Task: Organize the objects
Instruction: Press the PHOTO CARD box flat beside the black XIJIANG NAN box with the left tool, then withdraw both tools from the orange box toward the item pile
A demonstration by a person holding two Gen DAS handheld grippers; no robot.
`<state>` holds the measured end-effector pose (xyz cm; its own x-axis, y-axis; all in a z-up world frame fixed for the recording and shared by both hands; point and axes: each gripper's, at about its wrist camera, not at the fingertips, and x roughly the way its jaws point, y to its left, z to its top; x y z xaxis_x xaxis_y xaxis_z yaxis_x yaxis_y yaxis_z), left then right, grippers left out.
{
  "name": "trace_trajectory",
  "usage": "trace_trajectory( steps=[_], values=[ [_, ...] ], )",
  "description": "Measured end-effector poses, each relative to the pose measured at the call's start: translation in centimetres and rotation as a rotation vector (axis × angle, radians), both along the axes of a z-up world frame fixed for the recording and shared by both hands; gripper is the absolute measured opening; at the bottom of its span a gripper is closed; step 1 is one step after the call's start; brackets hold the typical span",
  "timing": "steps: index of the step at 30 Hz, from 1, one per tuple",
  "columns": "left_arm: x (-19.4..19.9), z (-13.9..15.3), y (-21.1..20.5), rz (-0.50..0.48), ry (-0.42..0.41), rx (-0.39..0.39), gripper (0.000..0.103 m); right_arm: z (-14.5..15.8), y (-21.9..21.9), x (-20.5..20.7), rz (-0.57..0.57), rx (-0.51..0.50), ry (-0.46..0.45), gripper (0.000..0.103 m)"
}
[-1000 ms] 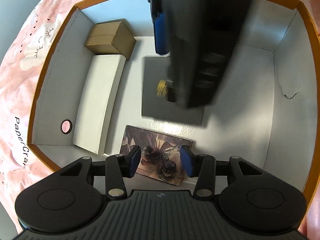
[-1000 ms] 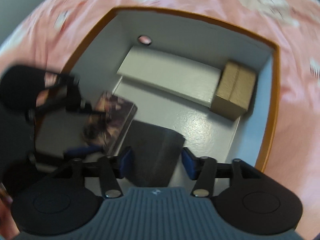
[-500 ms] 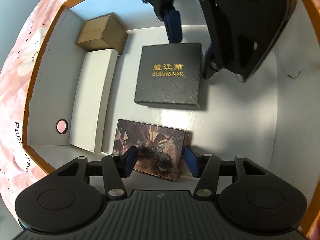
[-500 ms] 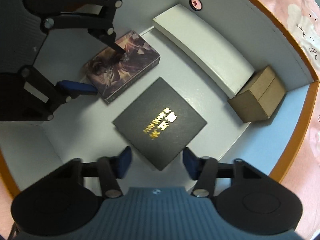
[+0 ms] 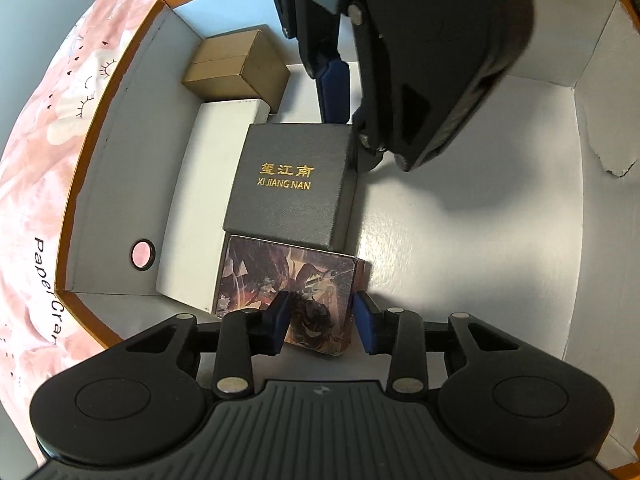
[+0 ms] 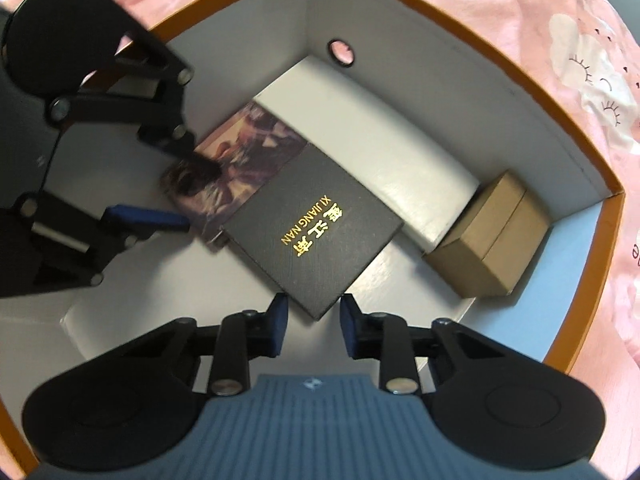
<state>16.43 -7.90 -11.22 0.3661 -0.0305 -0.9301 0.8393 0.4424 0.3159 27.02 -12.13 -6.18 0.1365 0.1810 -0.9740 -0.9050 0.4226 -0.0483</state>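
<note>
Inside the carton [image 5: 100, 184], one wall is lined by the white box [image 5: 192, 208] with the brown box [image 5: 236, 68] at its end. Pressed against the white box sit the black box [image 5: 288, 184] and the picture box [image 5: 288, 284], touching each other. The bare floor [image 5: 460, 248] on the black box's other side, out to the torn wall [image 5: 600, 128], is open. The right gripper [image 5: 352, 120] crowds the black box's far corner; the left gripper [image 5: 318, 316] straddles the picture box.
</note>
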Motion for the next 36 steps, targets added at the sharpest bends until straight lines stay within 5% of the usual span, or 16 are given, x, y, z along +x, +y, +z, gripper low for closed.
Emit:
trace_trajectory(
  steps=[8,14,16,22,27,32,33,36],
  values=[
    [-0.7,-0.3,0.0,-0.022,-0.022,0.006,0.042,-0.2,-0.2,0.1,0.035,-0.027,-0.025,0.030],
    [-1.1,-0.5,0.0,0.010,-0.058,0.004,0.054,-0.1,-0.7,0.5,0.007,-0.023,-0.032,0.032],
    [-1.4,-0.4,0.1,0.016,-0.072,-0.011,0.056,0.4,-1.1,0.4,-0.007,-0.008,-0.043,0.048],
    [-2.4,1.7,0.7,0.068,-0.106,-0.116,0.056,2.6,-3.3,0.0,-0.109,0.056,-0.006,0.050],
    [-4.2,6.2,2.8,0.186,-0.139,-0.283,0.056,5.6,-4.5,-1.6,-0.190,0.196,0.000,0.050],
    [-6.4,11.0,5.5,0.417,-0.166,-0.420,0.056,8.3,-1.2,-6.1,-0.254,0.389,-0.014,0.053],
    [-3.6,11.8,5.4,0.466,-0.169,-0.435,0.056,8.4,-0.8,-6.7,-0.253,0.425,-0.018,0.054],
    [-7.3,11.8,8.0,0.613,-0.186,-0.493,0.056,10.3,0.2,-8.5,-0.241,0.507,-0.047,0.055]
  ],
)
